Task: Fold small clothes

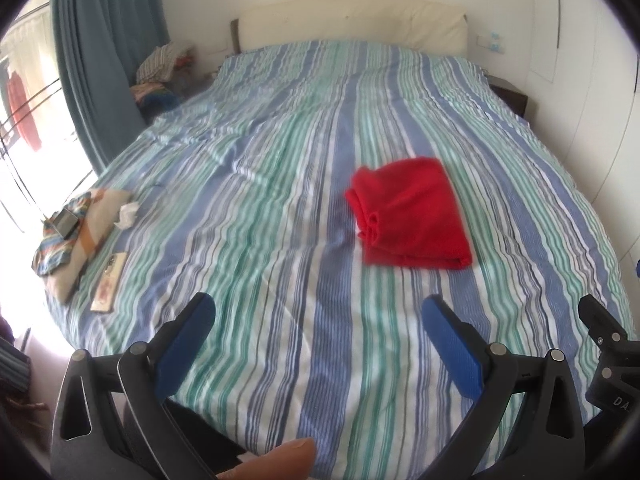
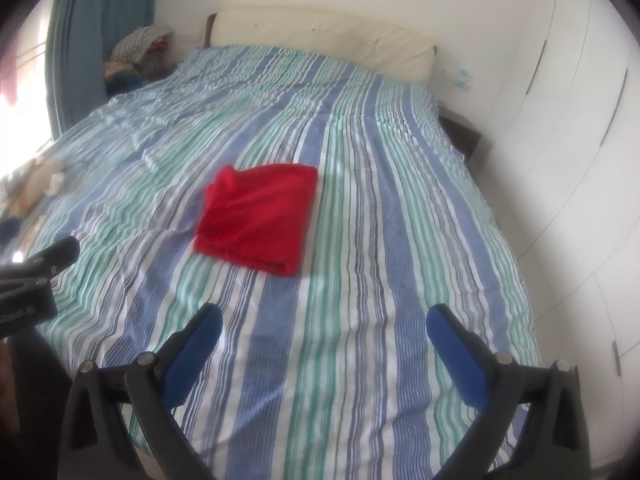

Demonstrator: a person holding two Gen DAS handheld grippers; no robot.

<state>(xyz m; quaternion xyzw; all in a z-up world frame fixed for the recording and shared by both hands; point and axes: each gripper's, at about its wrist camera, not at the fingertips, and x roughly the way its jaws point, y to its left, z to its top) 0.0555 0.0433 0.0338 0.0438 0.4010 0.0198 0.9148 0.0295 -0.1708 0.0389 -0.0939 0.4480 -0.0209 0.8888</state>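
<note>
Striped bedding (image 1: 280, 240) in blue, green and white fills both of my views, and on it lies the red garment (image 1: 408, 216), already folded to a compact, thick rectangle with its layered edges bunched at the left side. It rests flat on the cover, touched by nothing. From the left gripper (image 1: 318, 312) it lies ahead at about one o'clock; from the right gripper (image 2: 324, 320) it lies ahead at about eleven o'clock, so it sits between my two tools and beyond both. Its long axis runs away from me toward the headboard (image 1: 352, 20), a little slanted, and the folded spine faces me. I cannot say with confidence which tool is nearer; both are well apart from the cloth. On both tools the blue fingers (image 1: 188, 344) stand wide apart and they hold nothing. I judge that the folding of this piece is nearly done or done, and a next move would need a reach forward and inward from either side. Further out, at nine o'clock in the left view, a small pile of cloth with a dark device (image 1: 66, 222) on top lies near the bed edge, and a curtain (image 1: 96, 52) hangs at ten o'clock.
</note>
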